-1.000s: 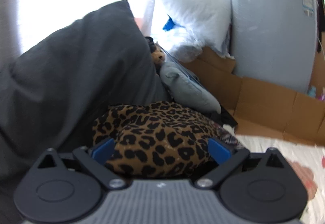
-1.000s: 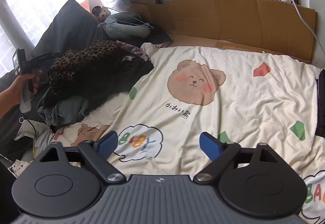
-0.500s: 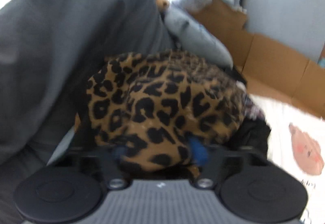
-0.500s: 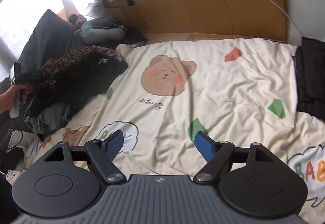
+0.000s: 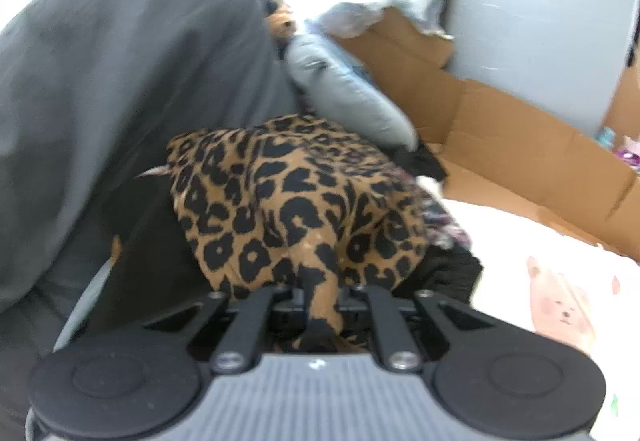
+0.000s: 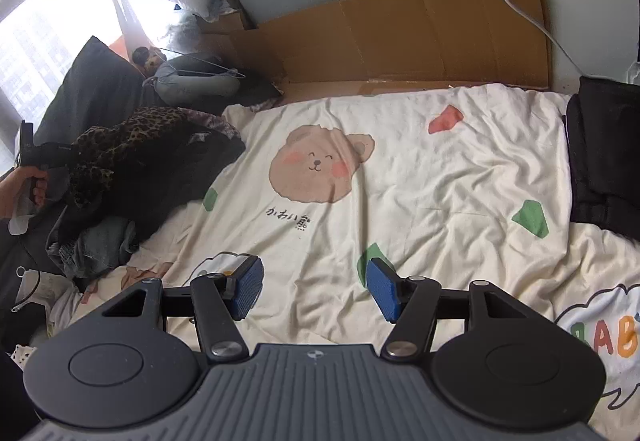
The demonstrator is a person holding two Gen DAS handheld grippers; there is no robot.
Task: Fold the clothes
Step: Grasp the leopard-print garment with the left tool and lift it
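A leopard-print garment (image 5: 296,201) lies on top of a pile of dark clothes (image 6: 168,177) at the left edge of the bed. My left gripper (image 5: 320,297) is closing on a fold of the leopard cloth, which is pinched between its jaws. In the right wrist view the same garment (image 6: 120,145) shows, with the left gripper (image 6: 52,153) held by a hand (image 6: 20,189) beside it. My right gripper (image 6: 314,287) hovers over the cream bear-print sheet (image 6: 400,181). Its jaws are closing with nothing between them.
A big dark grey pillow (image 5: 100,81) stands left of the pile, with a grey cushion (image 5: 344,97) behind it. Flattened cardboard (image 6: 400,33) lines the far side of the bed. A black folded garment (image 6: 604,161) lies at the right edge.
The left gripper pushed into the leopard garment and closed on a fold of it. The right gripper's jaws narrowed and it shifted over the sheet.
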